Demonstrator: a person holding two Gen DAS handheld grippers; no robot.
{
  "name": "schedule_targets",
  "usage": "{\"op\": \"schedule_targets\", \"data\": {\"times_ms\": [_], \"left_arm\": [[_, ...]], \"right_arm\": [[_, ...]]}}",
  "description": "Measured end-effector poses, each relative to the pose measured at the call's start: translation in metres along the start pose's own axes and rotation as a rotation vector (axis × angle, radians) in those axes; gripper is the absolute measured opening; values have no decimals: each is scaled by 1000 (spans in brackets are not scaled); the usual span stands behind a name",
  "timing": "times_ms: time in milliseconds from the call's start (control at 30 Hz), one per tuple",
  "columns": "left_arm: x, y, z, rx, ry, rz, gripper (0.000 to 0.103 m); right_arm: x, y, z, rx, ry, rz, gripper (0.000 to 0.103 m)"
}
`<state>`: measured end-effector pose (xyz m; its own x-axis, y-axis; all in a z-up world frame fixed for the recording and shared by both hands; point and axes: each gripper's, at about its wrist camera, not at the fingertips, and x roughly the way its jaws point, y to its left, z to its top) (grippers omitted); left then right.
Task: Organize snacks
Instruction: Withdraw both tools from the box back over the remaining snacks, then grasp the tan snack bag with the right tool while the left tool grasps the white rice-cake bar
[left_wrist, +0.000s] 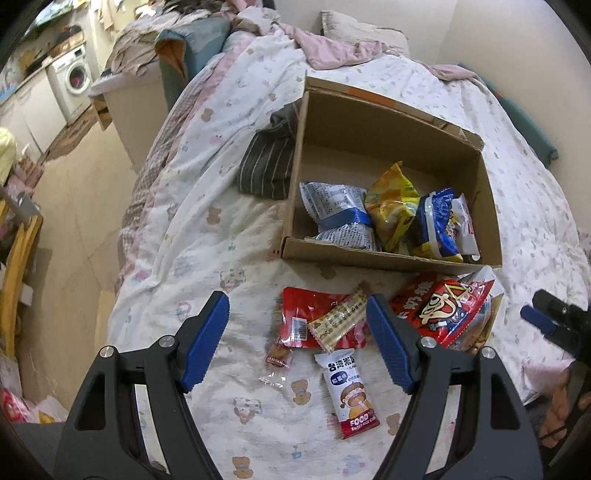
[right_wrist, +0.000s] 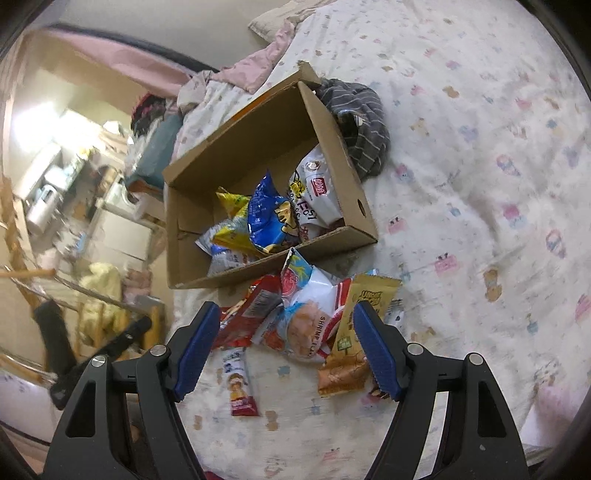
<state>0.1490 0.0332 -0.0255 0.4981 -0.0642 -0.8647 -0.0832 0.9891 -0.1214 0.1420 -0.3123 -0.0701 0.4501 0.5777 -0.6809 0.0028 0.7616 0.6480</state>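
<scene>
cardboard box part filled; loose snack packets left on the bed; left gripper and right gripper wide apart, empty.

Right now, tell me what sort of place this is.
Most likely a small home where bedroom and utility area share one space: the snacks sit on a bed with a cartoon-print quilt, a pillow lies at its far end, and a washing machine stands nearby.

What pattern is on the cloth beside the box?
Dark grey with thin pale stripes, clearest in the left wrist view.
</scene>
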Motion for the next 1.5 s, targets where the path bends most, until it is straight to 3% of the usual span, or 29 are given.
{"op": "schedule_targets", "data": {"times_ms": [67,200,333,633,800,900,967,1033,1167,1267,1367,1500], "left_arm": [[0,2,1,-16,1,3,74],[1,2,5,-23,-2,-3,74],[2,3,6,-23,1,4,74],[13,18,7,-84,55,-15,74],[14,11,8,-75,59,-30,74],[14,5,8,-60,59,-31,74],[15,2,7,-50,60,-28,74],[16,1,7,-45,60,-21,74],[18,0,6,-45,62,-15,74],[18,-2,6,-35,60,-8,74],[19,-1,5,-33,65,-7,74],[18,-1,1,-34,79,-6,74]], "right_arm": [[9,-7,1,52,40,42,77],[23,-1,5,53,59,21,77],[38,9,6,6,88,-83,77],[46,-30,-1,105,152,-191,77],[63,-36,-11,46,258,-264,60],[61,-35,-12,3,259,-306,50],[55,-28,-11,-53,240,-378,41],[51,-19,-11,-127,211,-460,38],[55,-22,-9,-107,234,-409,35],[61,-25,-8,-105,255,-374,17],[61,-27,-6,-104,262,-349,9],[32,-31,-7,-70,207,-284,7]]}}
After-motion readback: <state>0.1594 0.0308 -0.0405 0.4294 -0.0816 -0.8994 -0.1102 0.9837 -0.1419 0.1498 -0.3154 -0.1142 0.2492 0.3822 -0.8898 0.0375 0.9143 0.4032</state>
